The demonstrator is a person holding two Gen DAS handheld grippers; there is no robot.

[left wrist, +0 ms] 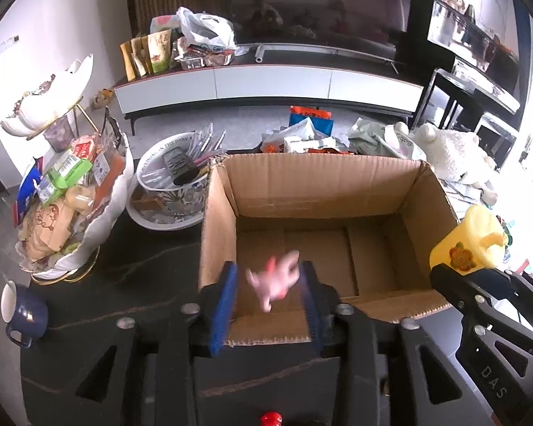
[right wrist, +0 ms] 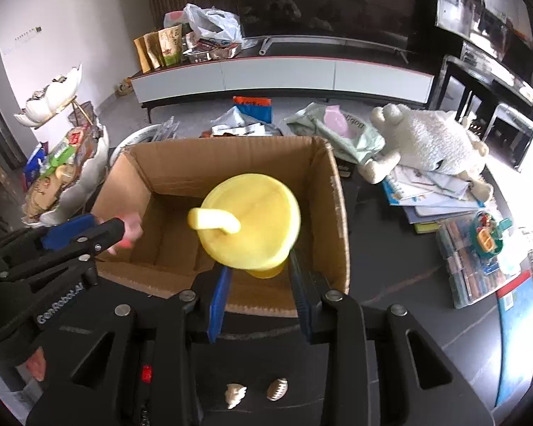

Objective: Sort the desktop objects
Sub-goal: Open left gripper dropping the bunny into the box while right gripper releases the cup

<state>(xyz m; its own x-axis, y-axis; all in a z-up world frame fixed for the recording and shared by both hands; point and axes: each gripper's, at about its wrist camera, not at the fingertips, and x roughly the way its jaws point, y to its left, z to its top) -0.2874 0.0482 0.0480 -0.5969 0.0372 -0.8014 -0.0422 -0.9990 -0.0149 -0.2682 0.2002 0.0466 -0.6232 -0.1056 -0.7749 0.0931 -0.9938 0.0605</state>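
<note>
The pink toy (left wrist: 273,280) at six o'clock is motion-blurred, its shape unreadable. The yellow cup (right wrist: 252,220) hides the cardboard box (right wrist: 231,163) floor beneath it.

White walls (left wrist: 53,28), low white cabinet (left wrist: 266,87) under a dark screen (left wrist: 319,10), bright daylight at right

A dark table (left wrist: 131,269) carries a cardboard box (left wrist: 323,181), blue mug (left wrist: 25,314) (far left) and papers (right wrist: 433,191).
</note>
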